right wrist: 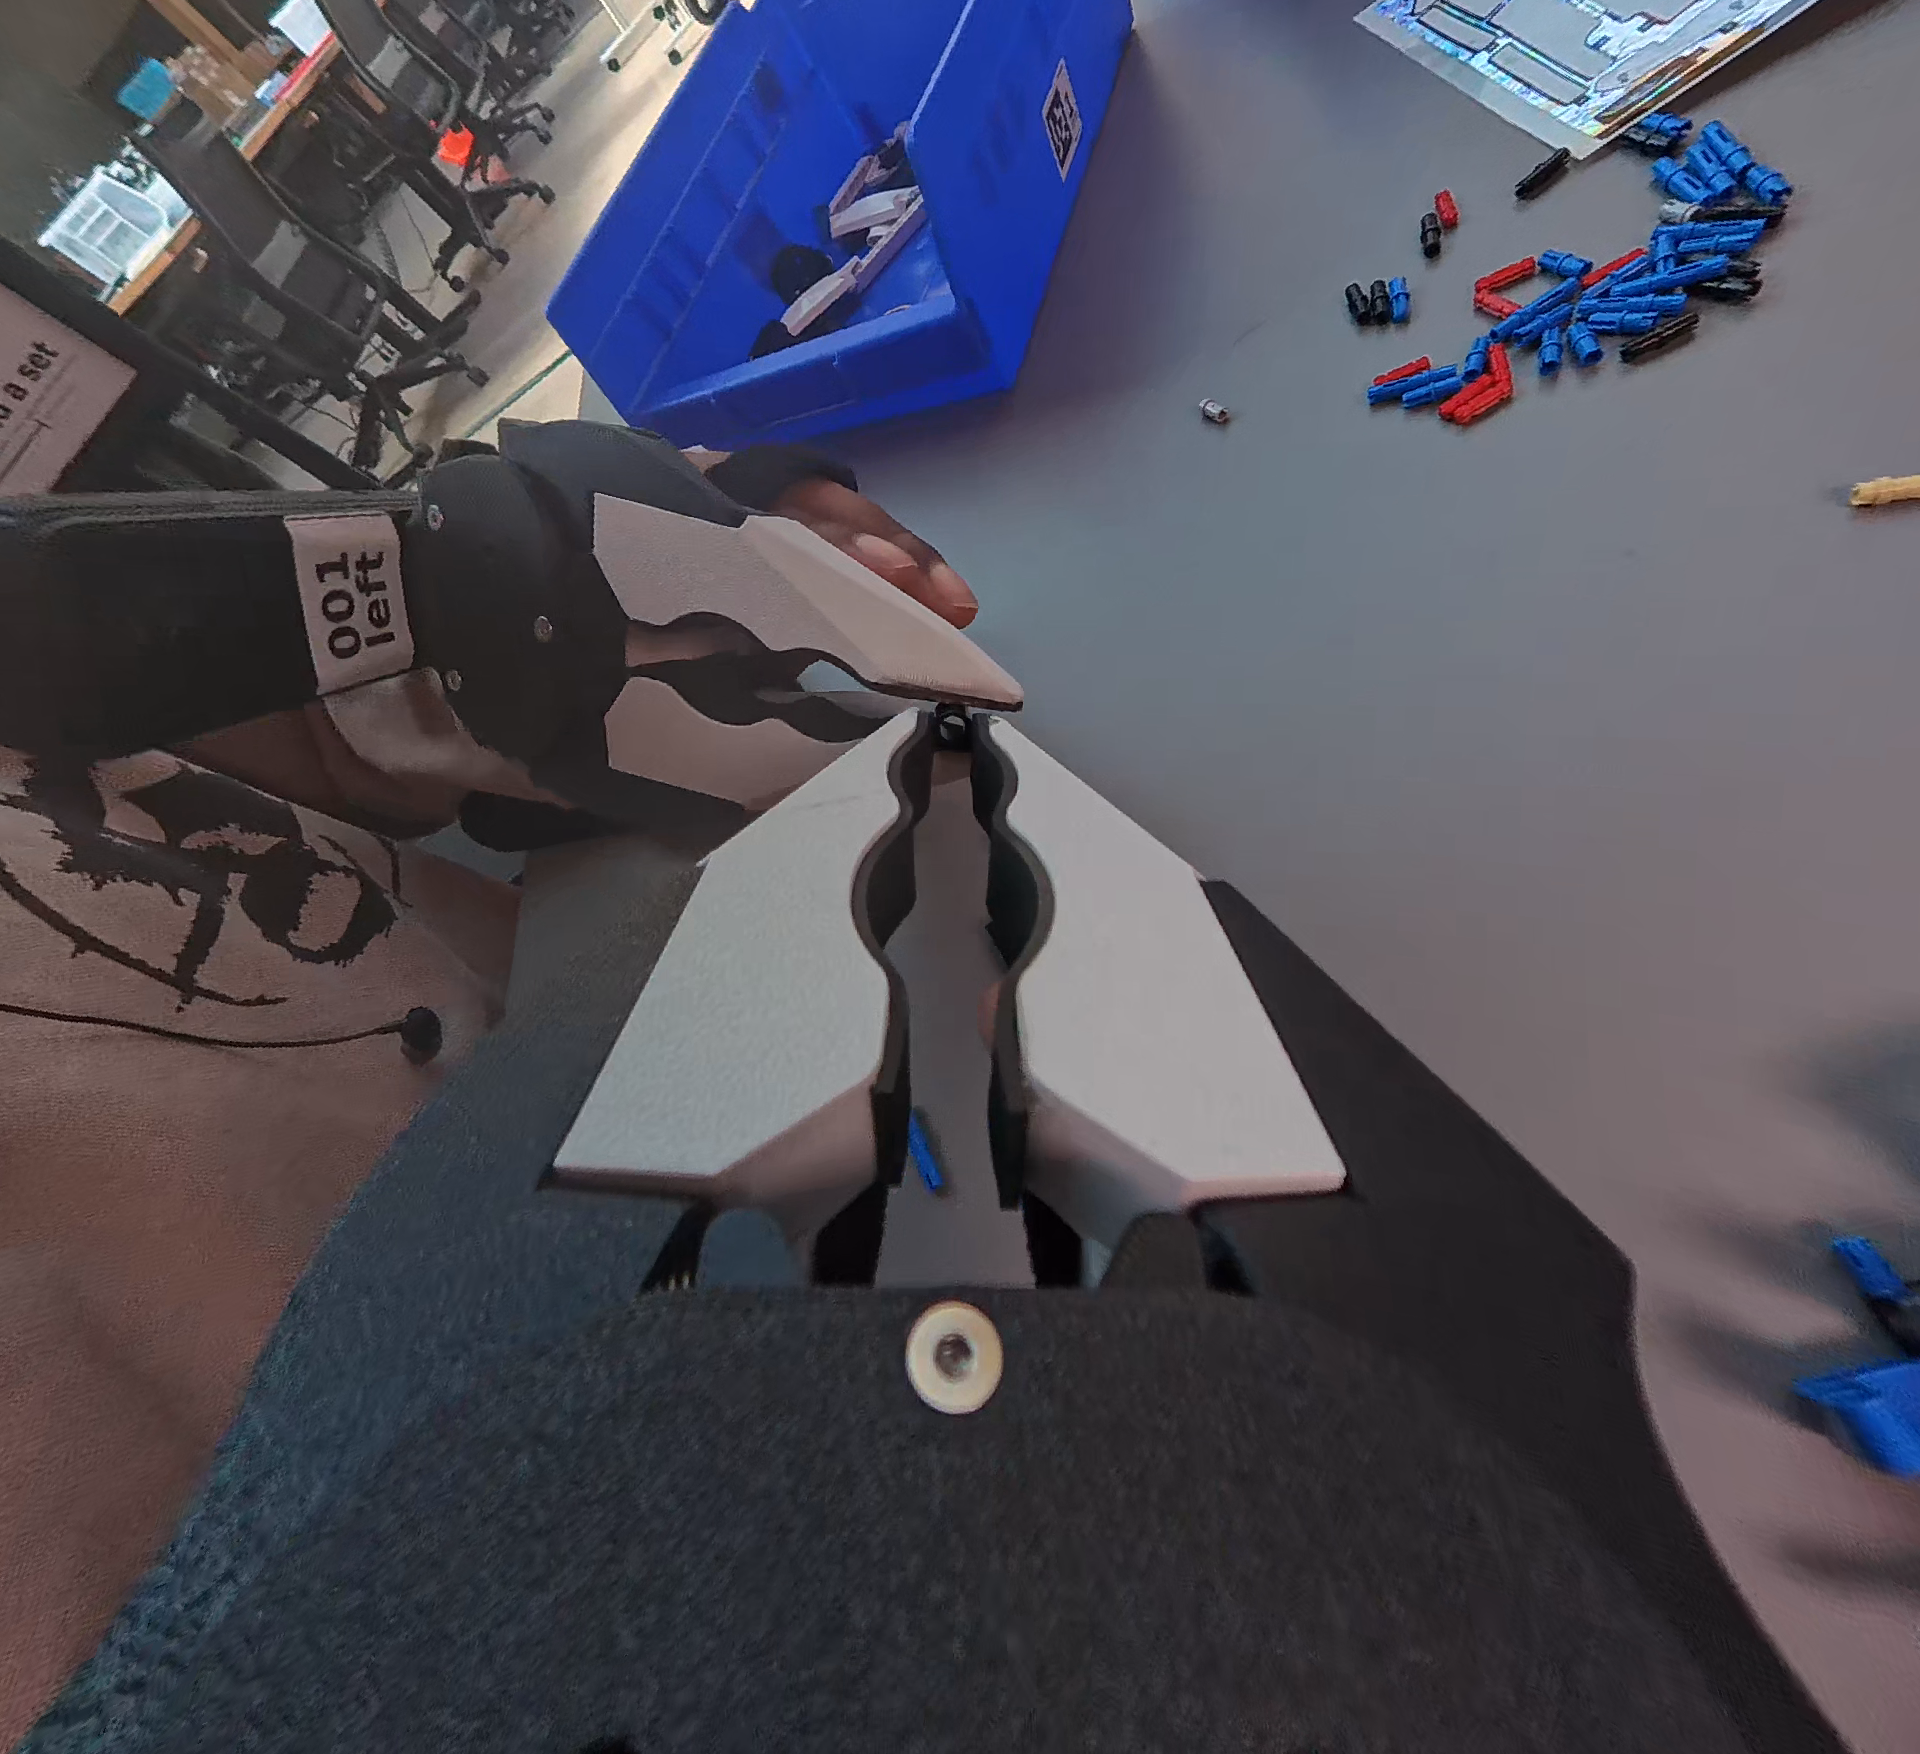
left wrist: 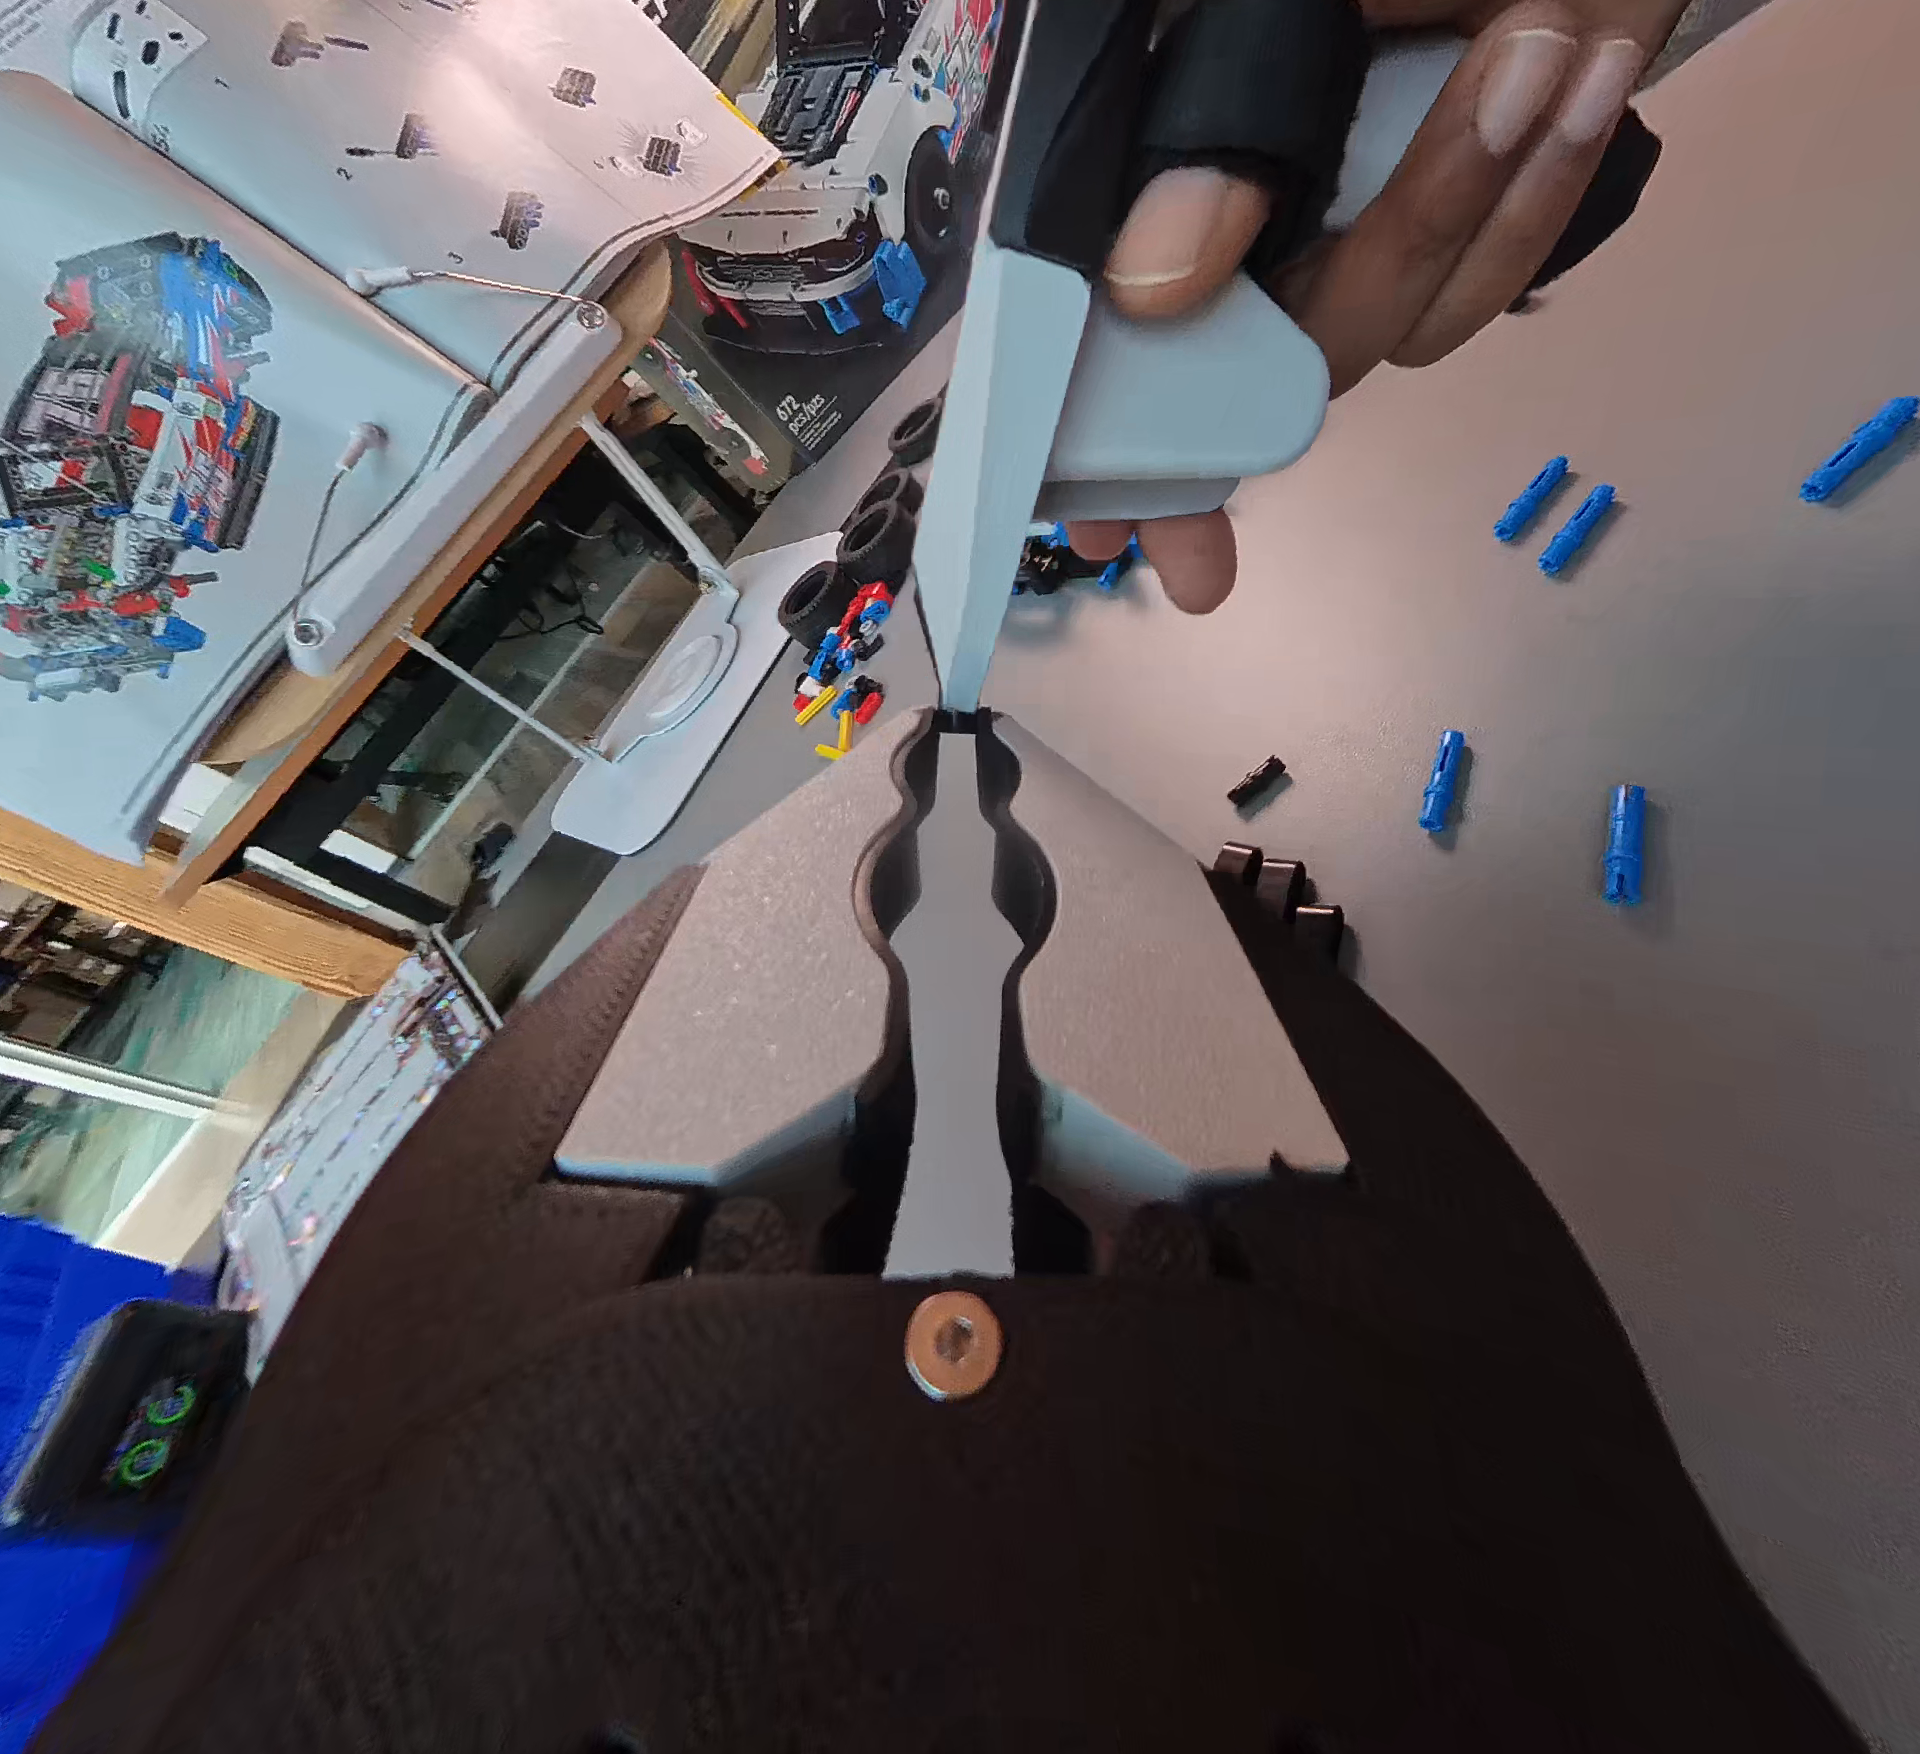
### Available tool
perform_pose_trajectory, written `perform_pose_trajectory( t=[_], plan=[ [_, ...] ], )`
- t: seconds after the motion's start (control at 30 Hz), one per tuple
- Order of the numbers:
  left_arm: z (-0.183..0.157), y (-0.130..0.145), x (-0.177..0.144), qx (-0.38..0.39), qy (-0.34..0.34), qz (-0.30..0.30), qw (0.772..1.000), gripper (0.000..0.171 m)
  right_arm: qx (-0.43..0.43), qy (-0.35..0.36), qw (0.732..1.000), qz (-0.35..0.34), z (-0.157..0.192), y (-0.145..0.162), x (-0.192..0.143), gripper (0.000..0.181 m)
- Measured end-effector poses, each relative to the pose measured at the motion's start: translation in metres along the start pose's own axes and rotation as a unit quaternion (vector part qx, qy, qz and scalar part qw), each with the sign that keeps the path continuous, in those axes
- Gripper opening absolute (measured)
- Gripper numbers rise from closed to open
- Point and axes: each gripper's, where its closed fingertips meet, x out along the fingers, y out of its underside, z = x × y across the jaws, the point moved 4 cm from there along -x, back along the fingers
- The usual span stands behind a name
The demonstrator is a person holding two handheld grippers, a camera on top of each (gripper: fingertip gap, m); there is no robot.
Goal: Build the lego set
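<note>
**Right wrist view: two gripper tips meet on one small black piece**

Right wrist view shows the right gripper (right wrist: 951, 725) pressed together on a small black pin (right wrist: 948, 723) just above frame centre, over the grey table (right wrist: 1455, 769). The left gripper (right wrist: 966, 702) comes in from the left edge, its tips touching the same pin; whether it also grips it I cannot tell from here. In the left wrist view the left gripper (left wrist: 961, 720) is closed on a small black piece (left wrist: 961, 720) at its tips, with the other gripper's grey finger (left wrist: 987, 499) coming down onto it from above.

The risk, as I judge it: the pin is tiny and held only at the very tips, so a slight twist or uneven squeeze between the two tools could flick it out onto the table, or seat it crooked.

Loose blue pins (left wrist: 1558, 515) lie at the right of the left wrist view. A heap of blue and red pins (right wrist: 1621, 291) sits at upper right of the right wrist view. The blue bin (right wrist: 935, 146), upper centre, holds white and dark parts. An instruction booklet (left wrist: 312, 250) on a stand fills the upper left of the left wrist view, with the set's box (left wrist: 862, 94) beside it.
</note>
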Motion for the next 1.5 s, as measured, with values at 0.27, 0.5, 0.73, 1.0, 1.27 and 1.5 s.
perform_pose_trajectory(
  t=[0.27, 0.5, 0.73, 1.0, 1.27, 1.5],
  plan=[
    [0.023, 0.005, -0.01, -0.242, 0.058, -0.058, 0.967, 0.024, -0.162, 0.235, 0.943, 0.169, -0.038, 0.019, -0.115, 0.004],
    [0.011, 0.002, -0.006, -0.223, 0.076, -0.052, 0.971, 0.024, -0.12, 0.258, 0.895, 0.343, -0.067, 0.109, -0.174, 0.005],
    [0.011, 0.006, -0.005, -0.222, 0.071, -0.044, 0.971, 0.023, -0.13, 0.259, 0.881, 0.375, -0.081, 0.128, -0.167, 0.005],
    [0.012, 0.007, -0.004, -0.222, 0.071, -0.04, 0.972, 0.022, -0.138, 0.251, 0.872, 0.397, -0.082, 0.131, -0.163, 0.005],
    [0.014, 0.008, -0.005, -0.228, 0.068, -0.04, 0.97, 0.022, -0.152, 0.258, 0.896, 0.329, -0.07, 0.1, -0.174, 0.015],
    [0.02, 0.007, -0.008, -0.255, 0.067, -0.056, 0.963, 0.025, -0.194, 0.25, 0.949, -0.018, -0.024, 0.02, -0.176, 0.045]
  ],
)
